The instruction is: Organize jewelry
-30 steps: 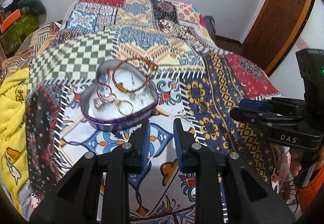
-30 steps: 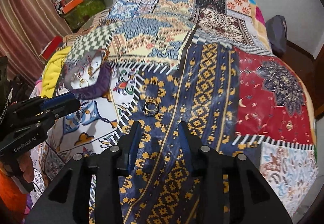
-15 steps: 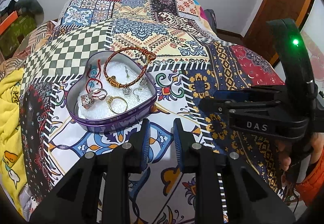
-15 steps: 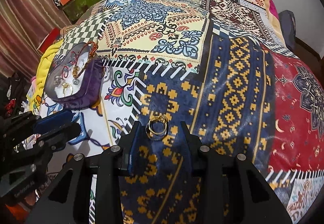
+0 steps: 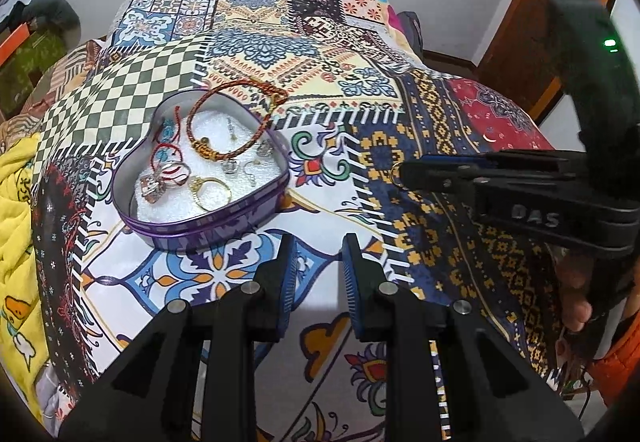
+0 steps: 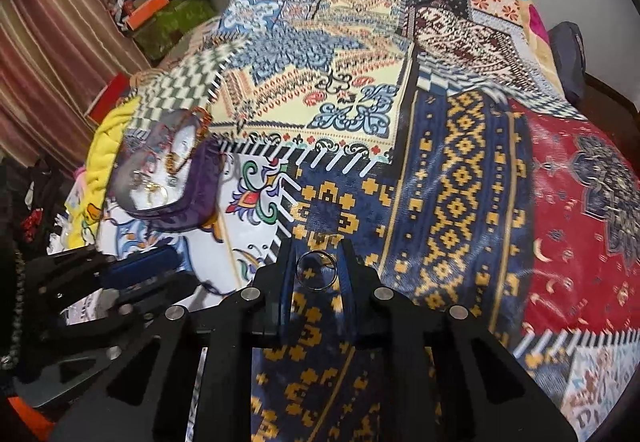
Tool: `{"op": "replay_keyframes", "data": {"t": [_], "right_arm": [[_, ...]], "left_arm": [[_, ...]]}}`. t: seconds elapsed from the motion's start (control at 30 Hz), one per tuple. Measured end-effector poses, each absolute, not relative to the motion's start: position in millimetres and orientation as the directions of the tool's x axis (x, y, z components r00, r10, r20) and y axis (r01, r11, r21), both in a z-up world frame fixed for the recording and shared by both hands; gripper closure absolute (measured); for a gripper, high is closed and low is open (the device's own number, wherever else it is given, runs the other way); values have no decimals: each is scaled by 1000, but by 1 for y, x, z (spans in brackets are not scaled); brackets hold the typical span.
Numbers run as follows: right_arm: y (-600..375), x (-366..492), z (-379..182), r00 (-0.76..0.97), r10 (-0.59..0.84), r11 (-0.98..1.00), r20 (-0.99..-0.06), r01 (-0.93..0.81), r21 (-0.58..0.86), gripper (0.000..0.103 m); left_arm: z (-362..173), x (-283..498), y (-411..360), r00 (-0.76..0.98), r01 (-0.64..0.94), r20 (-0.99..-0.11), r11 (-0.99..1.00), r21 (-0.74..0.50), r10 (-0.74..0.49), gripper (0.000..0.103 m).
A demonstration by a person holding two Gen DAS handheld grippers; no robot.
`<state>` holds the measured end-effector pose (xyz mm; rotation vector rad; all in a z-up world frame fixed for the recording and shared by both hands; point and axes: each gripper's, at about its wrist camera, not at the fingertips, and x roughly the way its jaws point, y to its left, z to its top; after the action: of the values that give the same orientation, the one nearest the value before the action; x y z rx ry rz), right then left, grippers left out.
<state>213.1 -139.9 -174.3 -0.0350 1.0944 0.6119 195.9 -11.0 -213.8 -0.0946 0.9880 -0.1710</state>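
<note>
Your right tool (image 6: 316, 266) has just been closing, w/ the ring (image 6: 316, 269) between its pads; the pads look to be on the ring's sides now, so read it as clenched on the ring. The ring sits at the fingertips, at or just above the navy-and-gold patch of the bedspread (image 6: 460, 178); can't tell if it's off the fabric yet. In the left view only a sliver of ring (image 5: 395, 174) shows at the tip of that tool.

Your left tool (image 5: 319, 266) is empty, jaws narrowly parted, nothing between them, hovering near the heart-shaped tin (image 5: 208, 226).

Risks, imo:
- Thin round band, held by its edges near the fingertips: it may twist or pop out if you swing fast. A drop onto this busy pattern would be hard to spot.
- The pads may have pinched some fabric too; lifting would drag the bedspread and jolt the tin.
- The tin sits on soft bedding and already holds a braided bracelet (image 5: 236, 122), rings and earrings. Bumping its rim could tip it or spill them.
- The two tools are close; mind a clash on the way over.
</note>
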Motion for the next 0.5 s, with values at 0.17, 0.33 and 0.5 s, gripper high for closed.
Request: {"op": "replay_keyframes", "data": {"t": [0.17, 0.33, 0.5], "right_arm": [[-160, 202, -159, 355, 450, 845, -820, -466, 262, 84], [-180, 199, -153, 385, 435, 863, -814, -435, 256, 84], [-197, 197, -154, 412, 406, 885, -816, -399, 239, 84]], "left_arm": [[-213, 199, -22, 531, 129, -822, 978, -163, -207, 81], [-216, 209, -36, 500, 163, -826, 965, -205, -260, 81], [-220, 221, -56, 466, 212, -832, 951, -227, -302, 81]]}}
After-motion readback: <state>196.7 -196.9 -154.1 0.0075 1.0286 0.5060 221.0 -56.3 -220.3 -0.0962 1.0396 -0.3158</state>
